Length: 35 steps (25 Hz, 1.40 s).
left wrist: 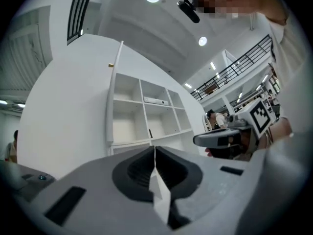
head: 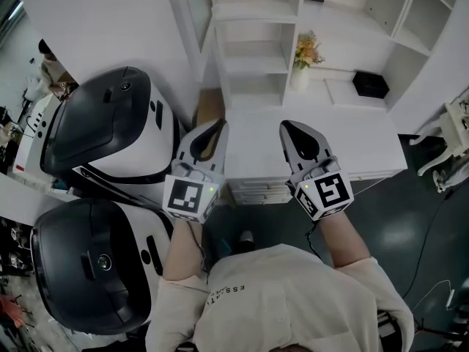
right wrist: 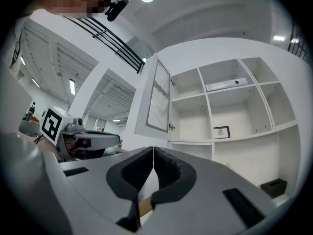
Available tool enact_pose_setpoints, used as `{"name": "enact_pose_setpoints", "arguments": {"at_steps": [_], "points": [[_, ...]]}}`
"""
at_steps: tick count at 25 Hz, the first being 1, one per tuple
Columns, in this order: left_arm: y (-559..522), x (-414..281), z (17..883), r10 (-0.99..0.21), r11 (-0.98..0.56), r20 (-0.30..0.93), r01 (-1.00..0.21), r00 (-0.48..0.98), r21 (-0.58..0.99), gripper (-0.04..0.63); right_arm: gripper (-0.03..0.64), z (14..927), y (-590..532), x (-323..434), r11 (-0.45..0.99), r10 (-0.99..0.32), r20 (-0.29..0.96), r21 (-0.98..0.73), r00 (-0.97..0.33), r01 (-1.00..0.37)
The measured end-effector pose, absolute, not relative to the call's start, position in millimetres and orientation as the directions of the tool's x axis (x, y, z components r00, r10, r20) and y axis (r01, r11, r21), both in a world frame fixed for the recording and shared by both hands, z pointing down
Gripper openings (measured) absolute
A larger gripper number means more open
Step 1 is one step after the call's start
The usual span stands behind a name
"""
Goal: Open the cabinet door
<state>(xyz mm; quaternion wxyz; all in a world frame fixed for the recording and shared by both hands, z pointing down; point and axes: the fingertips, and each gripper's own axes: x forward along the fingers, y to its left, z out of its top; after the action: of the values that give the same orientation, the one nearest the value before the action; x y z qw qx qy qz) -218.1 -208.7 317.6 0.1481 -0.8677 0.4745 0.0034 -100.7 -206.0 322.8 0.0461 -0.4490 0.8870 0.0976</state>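
White cabinet and door; grey left gripper and right gripper with black-and-white square markers; orange flowers; black box.

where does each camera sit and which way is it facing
Head view: on the person's head, facing steeply down at the white shelf unit; forearms, torso, left hand-held gripper and right hand-held gripper show.
Left gripper view: rides that gripper, looks along its shut jaws at the shelves; right one at right.
Right gripper view: likewise, toward the open cabinet door; left one at left.
Shared: all see the shelves.
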Motion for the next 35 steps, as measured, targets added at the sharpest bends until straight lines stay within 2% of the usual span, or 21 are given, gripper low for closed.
{"name": "enact_pose_setpoints", "arguments": {"at_steps": [10, 13, 21, 35], "points": [[-193.7, -192.6, 356.5, -0.855, -0.496, -0.042, -0.838, 0.517, -0.229, 0.002, 0.015, 335.9, -188.5, -88.8, 0.604, -0.766, -0.166, 0.145, -0.621, -0.783], [-194.0, -189.3, 357.3, -0.851, -0.507, -0.052, -0.844, 0.522, -0.177, 0.002, 0.015, 334.9, -188.4, -85.3, 0.599, -0.767, -0.168, 0.160, -0.620, -0.784], [-198.5, -192.1, 345.6, -0.844, -0.511, -0.065, -0.835, 0.532, -0.203, 0.003, 0.015, 336.3, -197.2, -77.7, 0.600, -0.774, -0.165, 0.117, -0.611, -0.792], [-207.9, -174.6, 349.6, -0.805, -0.571, -0.027, -0.785, 0.593, -0.240, 0.003, 0.015, 342.9, -206.9, -70.0, 0.561, -0.800, -0.150, 0.157, -0.581, -0.813]]}}
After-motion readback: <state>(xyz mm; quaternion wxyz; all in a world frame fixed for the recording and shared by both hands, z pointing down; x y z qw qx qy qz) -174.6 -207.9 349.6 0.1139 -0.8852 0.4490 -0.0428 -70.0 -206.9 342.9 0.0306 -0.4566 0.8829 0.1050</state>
